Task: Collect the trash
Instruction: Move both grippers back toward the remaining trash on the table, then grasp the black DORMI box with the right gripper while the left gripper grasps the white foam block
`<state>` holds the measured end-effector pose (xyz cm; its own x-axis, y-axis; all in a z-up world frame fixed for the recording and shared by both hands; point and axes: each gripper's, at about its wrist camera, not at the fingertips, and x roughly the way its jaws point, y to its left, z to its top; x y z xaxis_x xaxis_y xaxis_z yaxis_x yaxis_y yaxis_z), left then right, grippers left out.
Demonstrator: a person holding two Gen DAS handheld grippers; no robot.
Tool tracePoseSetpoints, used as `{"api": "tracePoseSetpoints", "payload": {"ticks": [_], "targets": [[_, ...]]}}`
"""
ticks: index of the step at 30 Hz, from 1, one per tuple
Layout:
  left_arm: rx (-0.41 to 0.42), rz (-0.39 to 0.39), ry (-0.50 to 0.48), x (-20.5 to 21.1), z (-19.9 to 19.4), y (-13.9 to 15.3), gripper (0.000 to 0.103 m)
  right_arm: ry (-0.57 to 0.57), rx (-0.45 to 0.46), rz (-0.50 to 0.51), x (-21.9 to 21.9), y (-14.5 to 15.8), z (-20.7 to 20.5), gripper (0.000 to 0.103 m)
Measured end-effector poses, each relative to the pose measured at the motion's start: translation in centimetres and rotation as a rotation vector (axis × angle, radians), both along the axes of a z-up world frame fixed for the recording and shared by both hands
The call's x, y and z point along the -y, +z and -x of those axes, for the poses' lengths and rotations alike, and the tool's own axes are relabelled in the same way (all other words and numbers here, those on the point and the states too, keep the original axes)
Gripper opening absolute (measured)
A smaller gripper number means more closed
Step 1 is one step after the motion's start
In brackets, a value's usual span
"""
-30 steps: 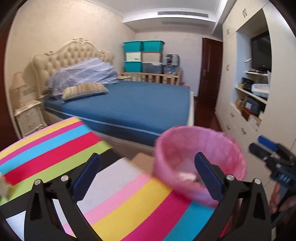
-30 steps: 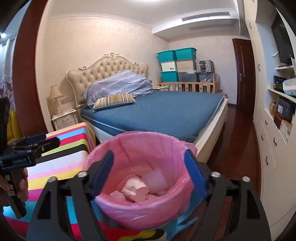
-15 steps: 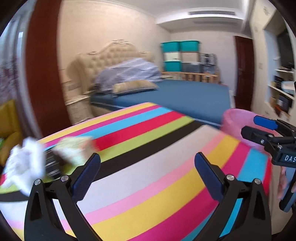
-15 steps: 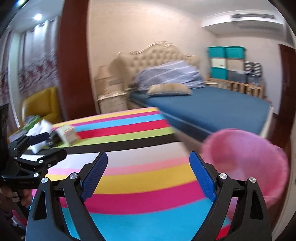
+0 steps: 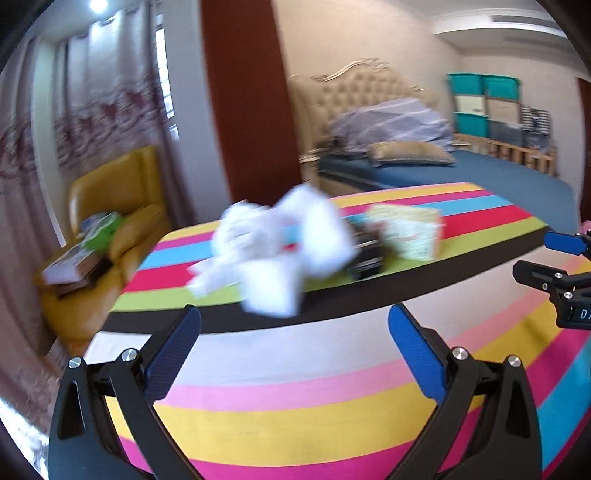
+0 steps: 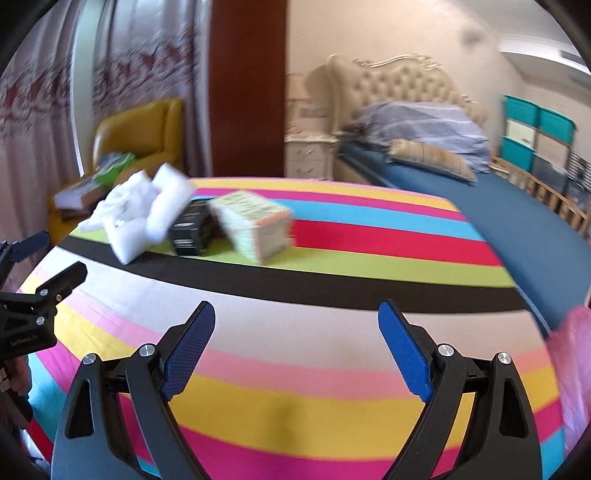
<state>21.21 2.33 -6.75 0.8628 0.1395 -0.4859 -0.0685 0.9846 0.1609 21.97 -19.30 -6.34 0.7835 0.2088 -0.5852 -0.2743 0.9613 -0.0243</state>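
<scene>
Both grippers, left [image 5: 293, 326] and right [image 6: 297, 321], gape with nothing between the jaws, aimed over the striped table [image 6: 295, 387] toward the tissue [image 5: 280, 251] and box [image 6: 255, 225] clustered at its far edge, ready for picking.

Both views were bright and evenly lit, daylight glowing through the curtains [image 5: 110, 110] and a ceiling spot [image 5: 99, 4] flaring white at top left. Motion blur smeared the crumpled white paper [image 5: 280, 251], the carton [image 6: 255, 225] and the room behind. Fisheye bending curved the striped worktop [image 6: 295, 384]; corners went black.
</scene>
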Motion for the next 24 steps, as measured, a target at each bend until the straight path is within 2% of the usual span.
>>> {"api": "tracePoseSetpoints", "payload": {"ticks": [4,12,16,21,22,24], "targets": [[-0.008,-0.002,0.077,-3.6,0.1,0.2,0.098,0.055,-0.035,0.025,-4.4,-0.4,-2.2,0.085],[-0.011,0.048,0.142,-6.3,1.2,0.7,0.098,0.097,-0.102,0.067,-11.2,-1.5,-7.2,0.084],[0.001,0.077,0.161,-7.0,1.7,0.8,0.098,0.099,-0.131,0.083,-13.3,-2.0,-9.4,0.075],[0.013,0.075,0.17,-6.7,1.8,1.0,0.098,0.098,-0.168,0.086,-14.6,-2.3,-11.5,0.069],[0.017,0.079,0.17,-6.7,1.9,1.1,0.098,0.099,-0.177,0.084,-14.7,-2.4,-11.7,0.066],[0.021,0.096,0.155,-6.7,1.9,1.1,0.098,0.115,-0.188,0.062,-14.5,-2.4,-12.0,0.052]]}}
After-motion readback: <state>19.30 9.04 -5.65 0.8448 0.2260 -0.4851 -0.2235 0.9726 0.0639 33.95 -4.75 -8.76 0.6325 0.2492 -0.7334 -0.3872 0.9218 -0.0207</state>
